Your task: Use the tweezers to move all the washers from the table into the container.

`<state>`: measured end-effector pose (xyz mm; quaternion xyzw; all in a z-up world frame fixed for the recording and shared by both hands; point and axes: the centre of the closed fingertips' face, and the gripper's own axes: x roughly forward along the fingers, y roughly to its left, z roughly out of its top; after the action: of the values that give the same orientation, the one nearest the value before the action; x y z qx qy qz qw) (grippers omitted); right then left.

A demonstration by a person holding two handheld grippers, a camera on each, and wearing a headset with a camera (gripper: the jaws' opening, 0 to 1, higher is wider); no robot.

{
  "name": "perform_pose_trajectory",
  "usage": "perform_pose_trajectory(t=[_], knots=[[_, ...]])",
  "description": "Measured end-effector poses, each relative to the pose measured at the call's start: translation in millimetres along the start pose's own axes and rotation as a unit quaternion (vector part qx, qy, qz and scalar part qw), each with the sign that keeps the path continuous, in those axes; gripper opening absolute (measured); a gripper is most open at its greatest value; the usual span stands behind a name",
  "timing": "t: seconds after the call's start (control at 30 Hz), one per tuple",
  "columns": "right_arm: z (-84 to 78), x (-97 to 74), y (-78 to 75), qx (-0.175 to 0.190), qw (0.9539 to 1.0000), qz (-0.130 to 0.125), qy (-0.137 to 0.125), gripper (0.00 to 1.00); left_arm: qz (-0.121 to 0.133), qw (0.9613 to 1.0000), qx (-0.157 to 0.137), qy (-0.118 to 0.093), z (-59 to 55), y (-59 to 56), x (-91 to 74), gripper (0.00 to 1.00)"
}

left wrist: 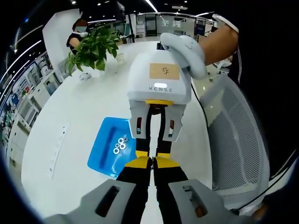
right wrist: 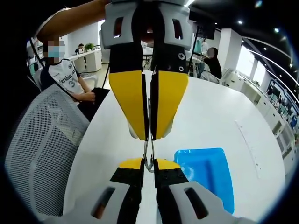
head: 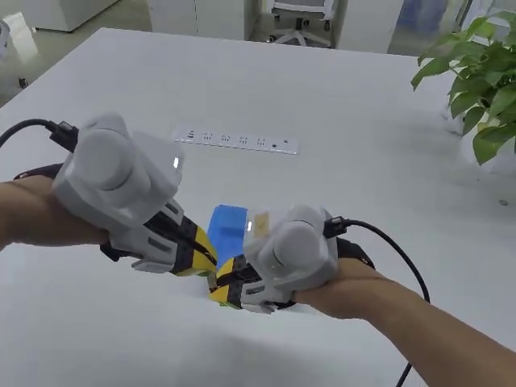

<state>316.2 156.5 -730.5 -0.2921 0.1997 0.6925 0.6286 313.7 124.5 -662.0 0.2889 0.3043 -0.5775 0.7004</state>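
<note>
A: Right gripper view: shows the tweezers (right wrist: 148,151) clamped at once by the left gripper (right wrist: 148,136) at the far end and the right gripper (right wrist: 149,164) at the near end, over the table (right wrist: 205,112). Finds the legs pressed almost together; cannot tell of anything pinched at the tips.

B: Spots, in the left gripper view, the washers (left wrist: 120,145) lying in the blue container (left wrist: 105,158), just beside. Risks dropping the tweezers if released together, or twisting them if pulled apart.

A: Could land in the container and scatter washers.
</note>
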Motion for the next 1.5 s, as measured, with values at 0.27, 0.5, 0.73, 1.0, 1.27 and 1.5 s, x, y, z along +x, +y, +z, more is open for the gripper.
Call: perform_pose_trajectory(t=[0.27,0.5,0.73,1.0,1.27,1.5], knots=[[1.6,-9.7,-11.1,-0.005,0.9999,-0.012,0.001,0.1,0.003,0.9999,0.012,-0.001,10.5,8.6,-1.5,0.06],[-0.2,-17.3,-24.1,-0.006,0.9997,-0.023,0.004,0.1,0.004,0.9997,0.023,-0.003,18.0,20.5,0.5,0.06],[-3.3,-25.2,-40.2,-0.006,0.9993,-0.036,0.007,0.1,0.006,0.9995,0.031,-0.009,25.4,35.8,3.2,0.06],[-11.0,-29.7,-53.7,0.0,0.9989,-0.044,0.011,0.1,0.005,0.9991,0.038,-0.014,29.3,48.8,10.3,0.06],[-21.5,-27.4,-63.5,0.005,0.9988,-0.047,0.016,0.1,0.004,0.999,0.042,-0.016,28.0,58.2,20.4,0.06],[-30.8,-23.7,-71.3,0.016,0.9987,-0.045,0.017,0.1,0.003,0.9991,0.039,-0.017,25.0,67.0,29.6,0.06]])
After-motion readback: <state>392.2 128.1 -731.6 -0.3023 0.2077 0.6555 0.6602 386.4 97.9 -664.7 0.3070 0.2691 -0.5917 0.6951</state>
